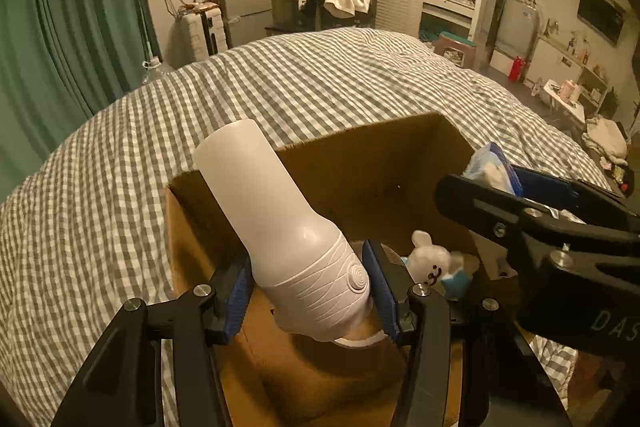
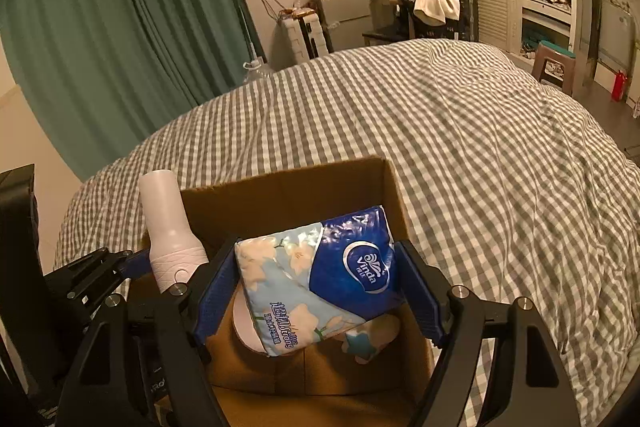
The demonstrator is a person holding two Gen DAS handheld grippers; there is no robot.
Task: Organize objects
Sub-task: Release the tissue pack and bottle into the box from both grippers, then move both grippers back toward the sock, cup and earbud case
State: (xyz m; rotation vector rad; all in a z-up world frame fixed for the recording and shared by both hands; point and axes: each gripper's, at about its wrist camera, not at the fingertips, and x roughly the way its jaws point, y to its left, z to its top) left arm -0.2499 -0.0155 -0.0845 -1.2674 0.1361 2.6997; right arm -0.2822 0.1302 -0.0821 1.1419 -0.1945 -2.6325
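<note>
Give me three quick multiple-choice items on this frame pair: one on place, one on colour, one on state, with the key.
1. Where is the cardboard box?
A. on the checked bedcover
B. on the floor
C. on a shelf

2. What colour is the bottle?
A. green
B. white
C. red

3. What is the right gripper doing?
A. hanging open and empty
B. clamping a plush toy
C. clamping a tissue pack

Key: 1 A, checked bedcover surrounds the box. 2 B, its body is plain white in the left gripper. 3 C, the blue pads press both ends of the tissue pack.
</note>
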